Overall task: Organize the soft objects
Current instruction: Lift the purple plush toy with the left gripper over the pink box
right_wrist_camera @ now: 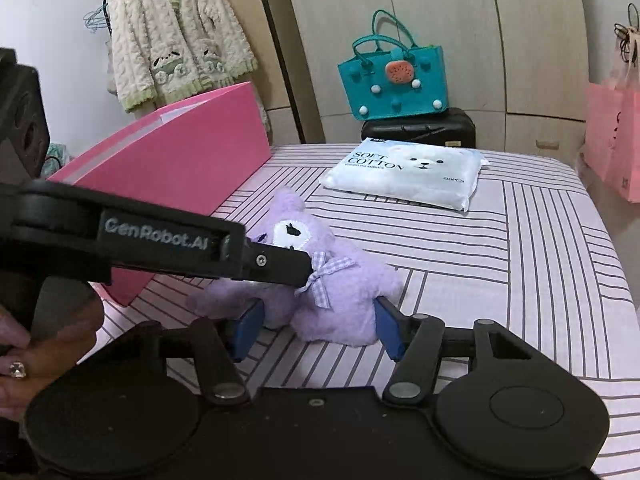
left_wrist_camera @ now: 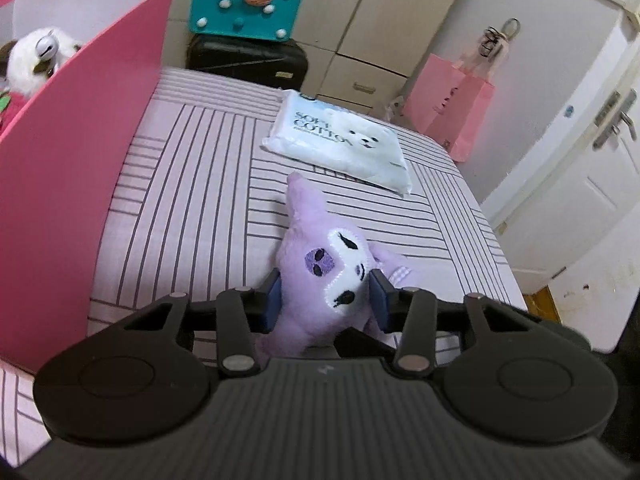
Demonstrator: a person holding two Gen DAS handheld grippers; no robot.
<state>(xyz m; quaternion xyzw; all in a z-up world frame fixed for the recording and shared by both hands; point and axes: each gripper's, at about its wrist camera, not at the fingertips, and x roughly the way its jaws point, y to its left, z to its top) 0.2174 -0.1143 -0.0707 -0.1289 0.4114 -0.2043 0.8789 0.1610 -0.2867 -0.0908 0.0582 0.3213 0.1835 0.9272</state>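
Left wrist view: the purple plush [left_wrist_camera: 320, 276] is pinched at the head by the left tool [left_wrist_camera: 326, 300], while the right tool [right_wrist_camera: 316, 328] is spread around its body, so a weak grip could let it be dropped short of the pink box [left_wrist_camera: 80, 160].

One purple plush toy [right_wrist_camera: 340, 280] lay on the striped bed [right_wrist_camera: 520, 260]. There was one white pack of soft cotton tissues [right_wrist_camera: 404, 174], and one pink box [left_wrist_camera: 80, 160] holding one white fluffy toy [left_wrist_camera: 36, 54]. One teal felt bag [right_wrist_camera: 394, 80] stood on one black suitcase [right_wrist_camera: 420, 130]. There was one pink paper bag [left_wrist_camera: 456, 108], one fleece jacket [right_wrist_camera: 176, 32] and two grippers: the left gripper [left_wrist_camera: 326, 296] and the right gripper [right_wrist_camera: 318, 328].
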